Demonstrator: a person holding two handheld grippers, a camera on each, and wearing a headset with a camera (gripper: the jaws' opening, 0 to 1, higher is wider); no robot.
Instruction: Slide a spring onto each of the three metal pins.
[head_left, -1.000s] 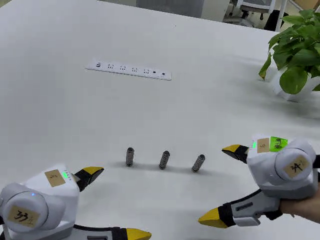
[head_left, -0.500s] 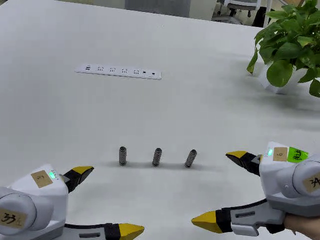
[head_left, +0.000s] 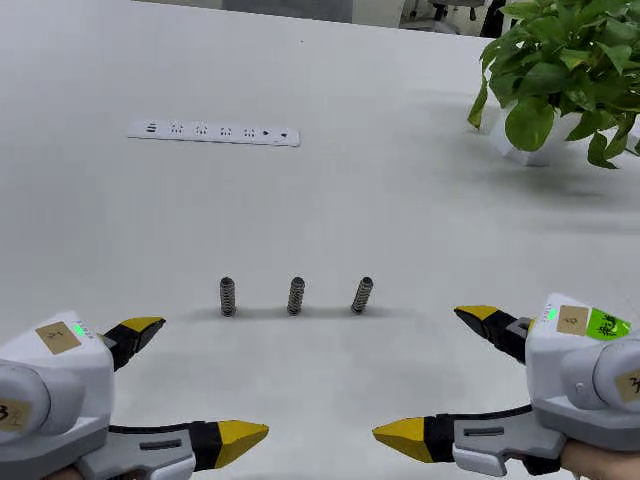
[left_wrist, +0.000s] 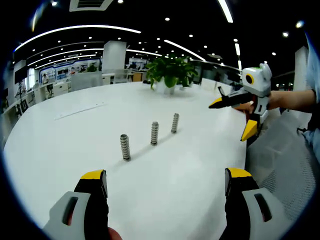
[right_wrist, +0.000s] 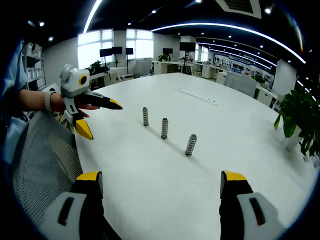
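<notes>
- On the white table, ahead of both grippers, three springs stand in a row, apart from one another: left spring, middle spring, right spring.
- Left and middle springs stand upright; right spring leans slightly. Whether a pin sits inside each coil cannot be told.
- Left gripper: at the near edge, left of the row and well apart from the springs. Its yellow-tipped fingers are spread wide and empty.
- Left gripper view: the two fingers rise far apart with bare table between them. The row runs away ahead, left spring nearest.
- Right gripper: at the near edge, right of the row and well apart from the springs. Its fingers are spread wide and grip nothing.
- Right gripper view: fingers equally wide, bare table between them, right spring nearest. The left gripper shows beyond the row, held in a hand, its fingers also parted.
- Power strip lies flat farther back on the table.
- Potted plant stands at the far right.
</notes>
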